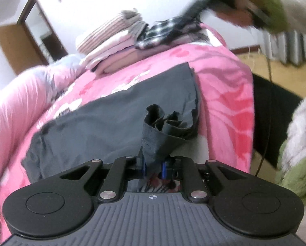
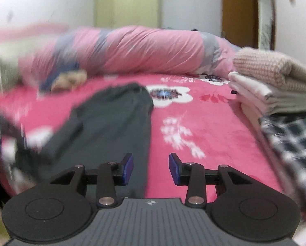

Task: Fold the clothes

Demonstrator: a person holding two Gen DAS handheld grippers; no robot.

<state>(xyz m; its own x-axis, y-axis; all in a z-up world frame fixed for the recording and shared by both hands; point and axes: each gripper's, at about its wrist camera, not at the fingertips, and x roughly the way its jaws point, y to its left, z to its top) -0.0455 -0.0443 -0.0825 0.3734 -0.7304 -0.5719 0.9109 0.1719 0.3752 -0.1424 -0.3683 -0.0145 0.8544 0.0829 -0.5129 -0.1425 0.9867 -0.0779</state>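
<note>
A dark grey garment (image 1: 116, 121) lies spread on the pink flowered bedspread (image 1: 220, 94). My left gripper (image 1: 154, 165) is shut on a bunched corner of it, and the cloth stands up in folds just past the blue pads. In the right wrist view the same grey garment (image 2: 112, 127) stretches away on the bedspread (image 2: 204, 127). My right gripper (image 2: 150, 169) hangs open above its near right edge with nothing between the fingers. The right gripper's blurred black body (image 1: 196, 10) and the hand holding it show at the top right of the left wrist view.
A pile of folded clothes (image 1: 112, 47) with a checked garment (image 1: 159, 32) sits at the far end of the bed; the same pile (image 2: 275, 82) is at the right. A rolled pink quilt (image 2: 132, 51) lies along the back. A green and white sleeve (image 1: 296, 143) is at the right.
</note>
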